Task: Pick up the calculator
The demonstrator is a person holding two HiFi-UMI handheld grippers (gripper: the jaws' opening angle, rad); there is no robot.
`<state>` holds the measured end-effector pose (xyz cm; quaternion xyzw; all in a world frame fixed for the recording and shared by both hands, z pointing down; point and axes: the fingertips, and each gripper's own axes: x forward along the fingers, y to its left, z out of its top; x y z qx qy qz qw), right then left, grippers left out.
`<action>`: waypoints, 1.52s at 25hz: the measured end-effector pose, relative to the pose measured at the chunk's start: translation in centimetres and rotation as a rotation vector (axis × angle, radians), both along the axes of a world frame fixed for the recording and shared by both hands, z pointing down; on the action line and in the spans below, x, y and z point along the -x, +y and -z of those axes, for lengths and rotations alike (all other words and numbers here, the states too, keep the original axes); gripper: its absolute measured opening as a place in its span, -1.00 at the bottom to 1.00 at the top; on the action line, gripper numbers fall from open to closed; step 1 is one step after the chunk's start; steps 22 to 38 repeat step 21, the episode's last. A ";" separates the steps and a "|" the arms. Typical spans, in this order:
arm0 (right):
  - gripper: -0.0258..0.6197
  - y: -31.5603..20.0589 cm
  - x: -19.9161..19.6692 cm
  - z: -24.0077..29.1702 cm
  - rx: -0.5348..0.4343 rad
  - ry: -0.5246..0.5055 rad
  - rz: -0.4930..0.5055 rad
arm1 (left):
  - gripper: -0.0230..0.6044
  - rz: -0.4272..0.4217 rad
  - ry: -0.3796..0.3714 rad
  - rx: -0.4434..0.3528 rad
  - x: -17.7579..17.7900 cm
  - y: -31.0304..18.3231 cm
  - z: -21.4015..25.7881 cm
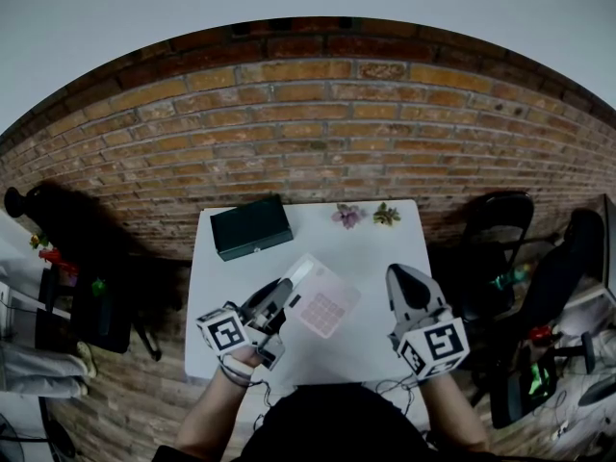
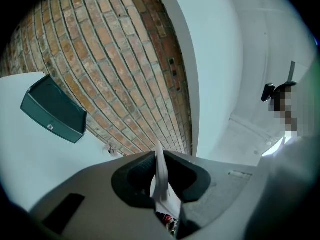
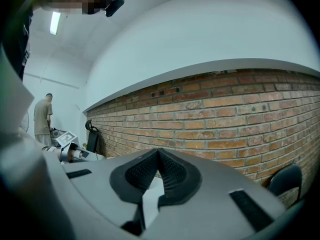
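A: Handling?
B: Flat pale-pink plastic calculator [image 1: 322,299], grid of pale keys, light display strip at upper end. Probably light, stiff and smooth-cased, so likely slippery when pinched at a thin edge. Best taken across the thickness at an edge or corner, well onto the case, off the keys.
A: Location?
B: Centre of head view, over white square surface [image 1: 385,248], skewed diagonally, lower-left edge inside left gripper [image 1: 281,303]. Lifted or resting flat: cannot tell.
A: Grippers?
B: Left clamped on calculator edge: thin white sliver pinched between dark pads in left gripper view. Right gripper [image 1: 402,279] closed, empty, right of centre in head view, apart from calculator.
A: Anything else?
B: Dark green rectangular box [image 1: 251,226], upper left of surface, apart from calculator.
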<state>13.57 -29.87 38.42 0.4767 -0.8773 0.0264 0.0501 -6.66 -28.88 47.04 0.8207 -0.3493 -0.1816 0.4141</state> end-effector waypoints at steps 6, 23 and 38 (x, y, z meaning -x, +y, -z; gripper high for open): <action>-0.91 -0.1 0.7 0.1 0.002 -0.005 -0.010 | -0.78 -0.030 0.038 -0.028 0.2 -0.3 0.4; -0.91 -0.2 3.8 -0.2 -0.014 0.043 -0.054 | -0.78 -0.096 0.034 -0.025 2.7 -1.5 -0.9; -0.91 -0.2 3.8 -0.2 -0.014 0.043 -0.054 | -0.78 -0.096 0.034 -0.025 2.7 -1.5 -0.9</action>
